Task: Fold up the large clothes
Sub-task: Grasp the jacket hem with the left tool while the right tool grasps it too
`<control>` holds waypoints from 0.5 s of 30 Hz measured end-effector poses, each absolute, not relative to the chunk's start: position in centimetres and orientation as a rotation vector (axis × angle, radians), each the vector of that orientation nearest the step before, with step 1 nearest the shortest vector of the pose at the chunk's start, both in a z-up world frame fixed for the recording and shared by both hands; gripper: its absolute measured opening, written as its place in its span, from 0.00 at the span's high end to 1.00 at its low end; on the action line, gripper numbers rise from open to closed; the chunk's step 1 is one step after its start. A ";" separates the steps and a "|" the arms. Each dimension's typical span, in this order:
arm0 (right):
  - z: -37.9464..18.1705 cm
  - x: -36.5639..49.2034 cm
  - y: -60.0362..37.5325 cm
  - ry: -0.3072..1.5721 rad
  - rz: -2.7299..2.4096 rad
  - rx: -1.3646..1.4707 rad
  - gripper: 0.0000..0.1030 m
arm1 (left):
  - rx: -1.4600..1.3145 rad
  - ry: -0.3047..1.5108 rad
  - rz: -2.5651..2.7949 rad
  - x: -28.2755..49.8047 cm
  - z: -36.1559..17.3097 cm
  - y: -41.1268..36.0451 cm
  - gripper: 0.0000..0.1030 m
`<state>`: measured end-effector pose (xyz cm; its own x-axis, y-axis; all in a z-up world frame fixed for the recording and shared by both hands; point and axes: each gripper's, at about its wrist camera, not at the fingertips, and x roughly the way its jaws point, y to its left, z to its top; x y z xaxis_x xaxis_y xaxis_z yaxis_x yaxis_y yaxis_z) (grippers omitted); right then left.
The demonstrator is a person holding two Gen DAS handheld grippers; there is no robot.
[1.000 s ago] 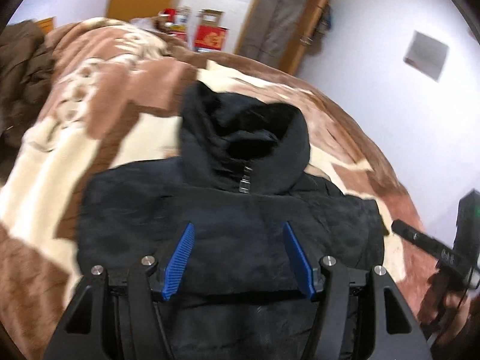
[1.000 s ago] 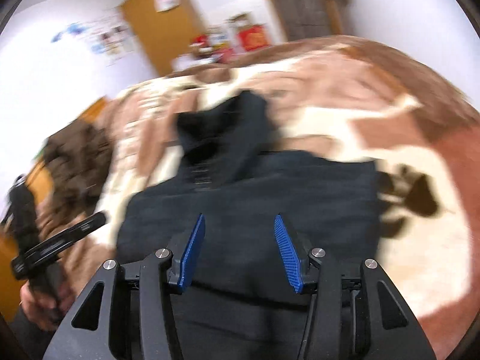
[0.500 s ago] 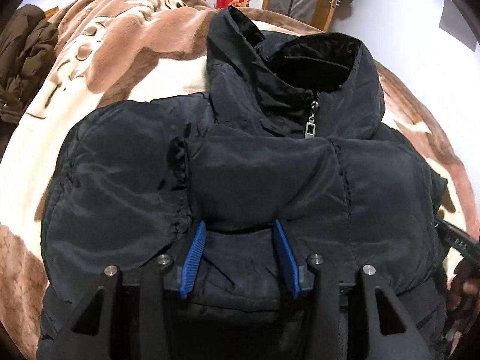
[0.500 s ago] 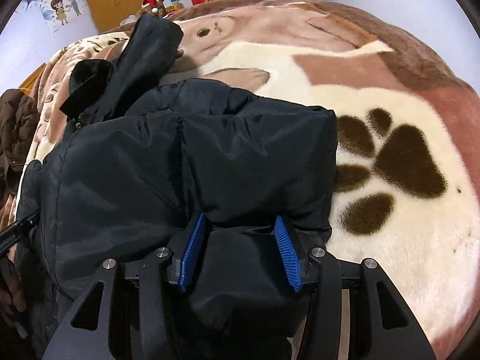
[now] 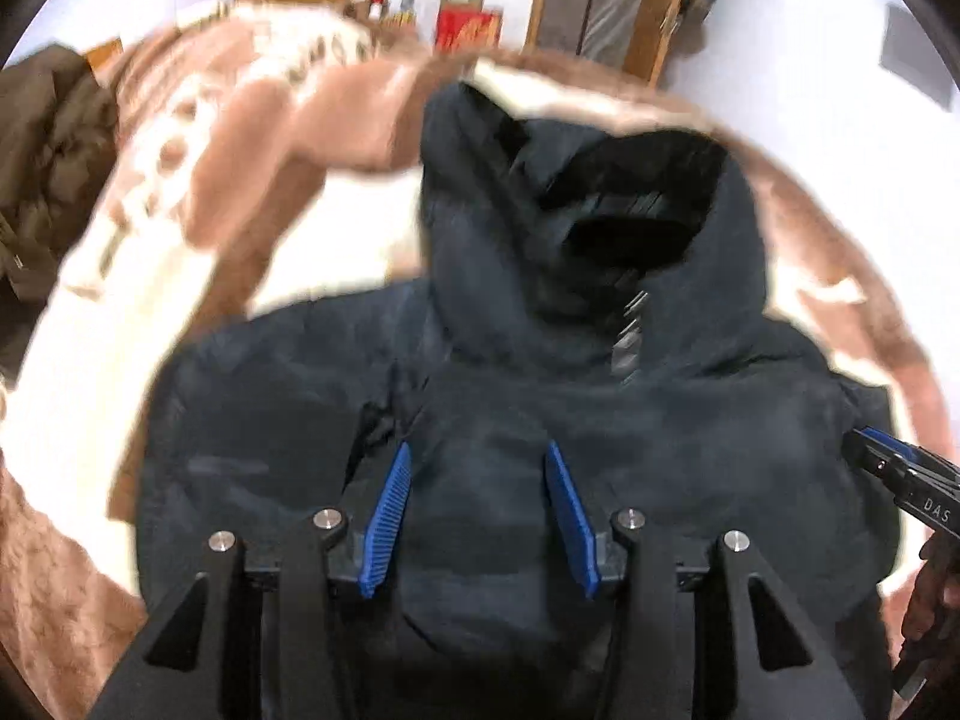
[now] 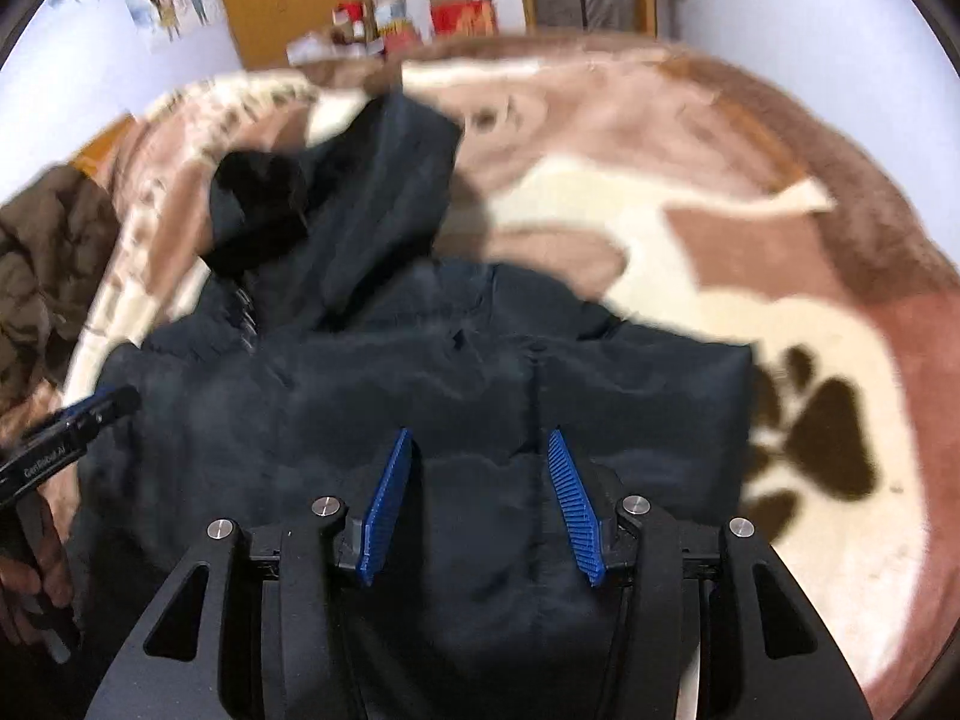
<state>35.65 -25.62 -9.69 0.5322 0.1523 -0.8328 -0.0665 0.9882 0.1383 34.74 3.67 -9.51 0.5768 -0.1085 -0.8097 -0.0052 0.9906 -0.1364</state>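
A black hooded puffer jacket [image 5: 510, 420] lies folded on the brown and cream blanket [image 5: 180, 192], hood pointing away. It also shows in the right wrist view [image 6: 420, 408]. My left gripper [image 5: 477, 480] is open above the jacket's near folded edge, with nothing between its blue pads. My right gripper [image 6: 480, 468] is open above the jacket's near right part, also empty. The right gripper's tip shows in the left wrist view [image 5: 888, 468]. The left gripper's tip shows in the right wrist view [image 6: 84, 414].
A brown coat [image 5: 48, 168] lies bunched at the bed's left; it also shows in the right wrist view [image 6: 42, 252]. A paw print pattern [image 6: 822, 450] marks the blanket right of the jacket. Boxes [image 5: 468, 24], a wooden door [image 5: 618, 6] and walls stand behind the bed.
Both grippers were down on the jacket's folded near edge half a second ago. Now both have lifted up and back, jaws open, and the fold stays on the jacket.
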 end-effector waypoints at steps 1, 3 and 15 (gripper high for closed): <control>-10.4 35.9 -25.6 1.001 0.132 0.099 0.52 | -0.148 0.966 -0.074 35.0 -10.4 4.0 0.50; -11.1 35.9 -25.6 0.998 0.134 0.099 0.53 | -0.149 0.948 -0.089 34.8 -11.2 4.1 0.50; -8.9 35.3 -25.9 0.996 0.120 0.105 0.52 | -0.187 0.958 -0.097 34.6 -9.9 4.8 0.50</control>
<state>35.27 -25.90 -8.86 0.5378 0.1490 -0.8298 -0.0526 0.9883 0.1433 34.57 4.83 -9.89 0.5724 -0.1647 -0.8033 -0.0005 0.9796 -0.2012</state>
